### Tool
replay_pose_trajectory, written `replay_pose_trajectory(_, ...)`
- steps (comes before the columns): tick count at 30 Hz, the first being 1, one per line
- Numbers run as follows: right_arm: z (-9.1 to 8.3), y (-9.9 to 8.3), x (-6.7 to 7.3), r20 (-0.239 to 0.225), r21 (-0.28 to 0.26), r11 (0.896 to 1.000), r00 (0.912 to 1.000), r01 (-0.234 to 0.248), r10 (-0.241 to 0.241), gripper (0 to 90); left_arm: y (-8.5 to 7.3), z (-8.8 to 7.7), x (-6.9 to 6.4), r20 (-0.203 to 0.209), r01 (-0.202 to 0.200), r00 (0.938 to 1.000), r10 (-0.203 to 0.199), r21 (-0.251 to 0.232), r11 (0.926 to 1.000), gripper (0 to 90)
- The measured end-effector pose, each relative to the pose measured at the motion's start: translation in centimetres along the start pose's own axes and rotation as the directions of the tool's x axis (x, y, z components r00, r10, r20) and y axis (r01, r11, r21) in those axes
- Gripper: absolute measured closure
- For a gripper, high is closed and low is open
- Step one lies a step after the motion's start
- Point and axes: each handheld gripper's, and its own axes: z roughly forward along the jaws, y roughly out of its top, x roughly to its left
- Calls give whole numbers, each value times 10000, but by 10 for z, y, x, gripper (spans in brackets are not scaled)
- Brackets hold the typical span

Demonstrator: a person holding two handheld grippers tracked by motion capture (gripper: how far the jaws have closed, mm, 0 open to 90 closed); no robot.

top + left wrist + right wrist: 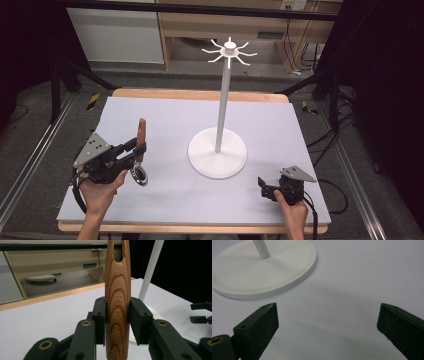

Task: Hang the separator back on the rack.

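A kitchen tool with a wooden handle point(142, 131) and a round metal end point(139, 175) is clamped in my left gripper point(139, 148) at the mat's left, handle pointing away from me. In the left gripper view the handle point(117, 290), stamped KITCHEN TOOL, stands upright between the pads of that gripper point(117, 315), and its slotted top shows above them. A white hook stand point(223, 100) rises from its round base point(217, 152) at the middle of the mat, with a ring of hooks point(229, 50) on top. My right gripper point(261, 186) rests at the right front, open with nothing between its fingers point(328, 308).
A pale grey mat point(170, 115) covers the wooden table. In the right gripper view the stand's base point(262, 272) lies just ahead and to the left of the jaws. The right gripper point(200, 312) appears at the far right of the left gripper view. Dark floor, cables and shelving surround the table.
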Motion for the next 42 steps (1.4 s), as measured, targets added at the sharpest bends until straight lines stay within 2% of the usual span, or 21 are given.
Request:
replay_pose_trajectory(1, 1, 0, -1, 53, -37, 9999, 9999, 124, -124, 43, 2, -1, 0, -3, -30, 10000, 30, -42, 10000, 674)
replay_pose_trajectory(6, 1, 0, -1, 67, -59, 9999, 9999, 125, -125, 43, 13, -4, -3, 54, -113, 9999, 115, -453, 9989, 674)
replay_pose_trajectory(15, 1, -1, -2, 89, -71, 9999, 9999, 120, -119, 43, 29, 7, -8, 228, -211, 9995, 226, -623, 9978, 674)
replay_pose_trajectory(23, 1, -1, -2, 114, -57, 9999, 9998, 132, -131, 43, 48, 9, -12, 409, -207, 9988, 252, -1066, 9941, 674)
replay_pose_trajectory(42, 1, 0, -1, 72, -62, 10000, 10000, 63, -63, 43, 89, 21, -34, 838, -668, 9934, 787, -1363, 9884, 674)
